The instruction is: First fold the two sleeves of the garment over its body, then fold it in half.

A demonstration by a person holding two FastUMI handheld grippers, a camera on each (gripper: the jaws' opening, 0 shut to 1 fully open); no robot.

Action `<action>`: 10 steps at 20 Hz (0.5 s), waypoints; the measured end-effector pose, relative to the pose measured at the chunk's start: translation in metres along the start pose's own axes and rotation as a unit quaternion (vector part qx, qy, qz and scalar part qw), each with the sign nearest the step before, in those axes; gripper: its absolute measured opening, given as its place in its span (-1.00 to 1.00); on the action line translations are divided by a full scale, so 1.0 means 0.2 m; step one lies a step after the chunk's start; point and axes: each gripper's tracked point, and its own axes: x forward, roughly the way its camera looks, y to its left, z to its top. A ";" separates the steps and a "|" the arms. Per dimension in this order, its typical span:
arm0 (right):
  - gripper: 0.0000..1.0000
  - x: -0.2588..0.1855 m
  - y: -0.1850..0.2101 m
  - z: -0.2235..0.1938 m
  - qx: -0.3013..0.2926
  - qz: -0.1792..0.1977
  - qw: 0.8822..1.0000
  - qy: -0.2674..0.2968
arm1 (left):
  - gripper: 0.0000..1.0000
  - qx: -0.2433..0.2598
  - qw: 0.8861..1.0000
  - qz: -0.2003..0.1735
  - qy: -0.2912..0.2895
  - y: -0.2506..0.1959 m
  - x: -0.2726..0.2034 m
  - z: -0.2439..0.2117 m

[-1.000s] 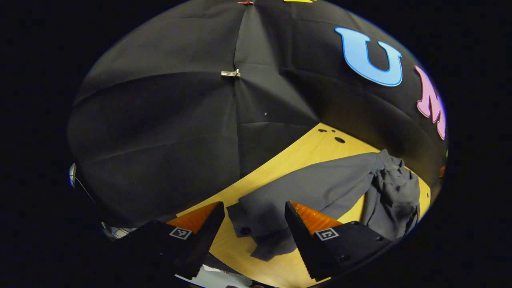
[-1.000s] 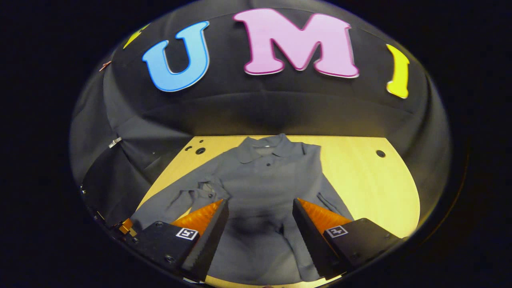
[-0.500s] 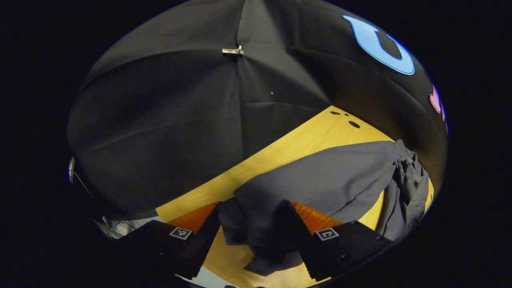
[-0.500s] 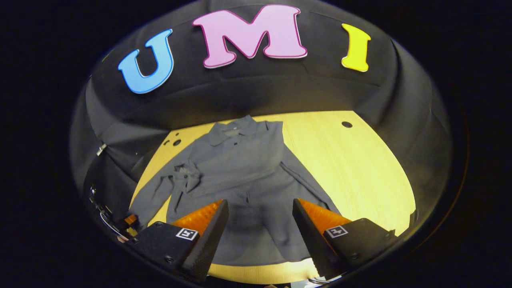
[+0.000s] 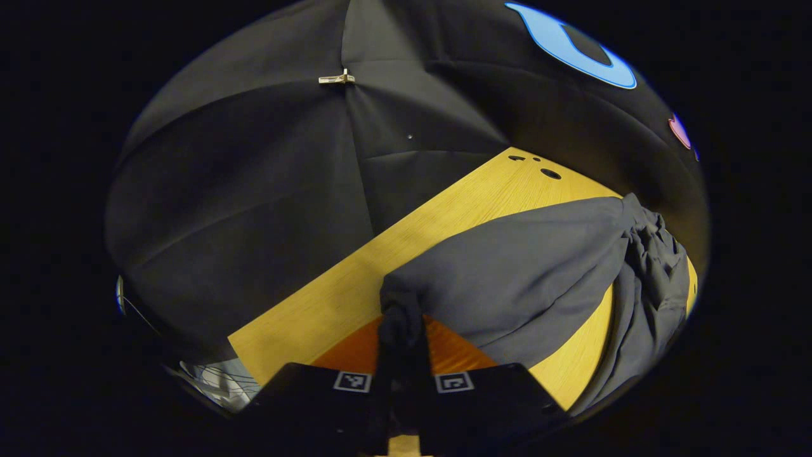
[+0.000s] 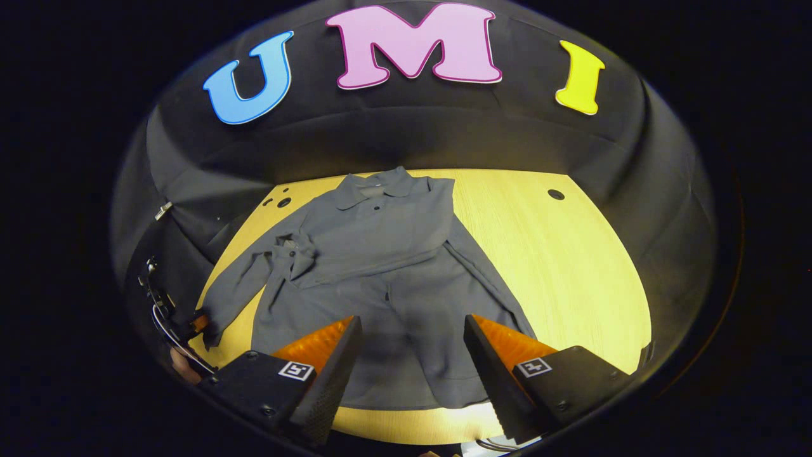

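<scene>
Wooden table [image 6: 571,266] against black cloth wall [image 5: 254,190]; left tool [image 5: 401,330] clenched on sleeve cuff [image 5: 399,301]; right tool [image 6: 412,336] released above garment [image 6: 380,254].

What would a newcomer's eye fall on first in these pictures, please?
A grey shirt lies spread on the yellow table, collar toward the far wall. The left gripper is shut on the cuff of its sleeve. The right gripper hangs open above the hem.
</scene>
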 end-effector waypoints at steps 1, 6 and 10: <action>0.99 0.00 -0.01 -0.01 0.007 0.005 1.000 0.000 | -0.72 0.003 1.000 0.003 0.002 0.00 -0.01 0.01; 0.98 0.01 -0.09 -0.08 0.015 0.014 1.000 0.007 | -0.89 0.000 1.000 0.011 -0.008 -0.07 -0.05 0.16; 0.99 0.04 -0.17 -0.11 0.018 0.023 0.999 0.022 | -0.89 -0.018 0.998 -0.023 -0.047 -0.27 -0.19 0.39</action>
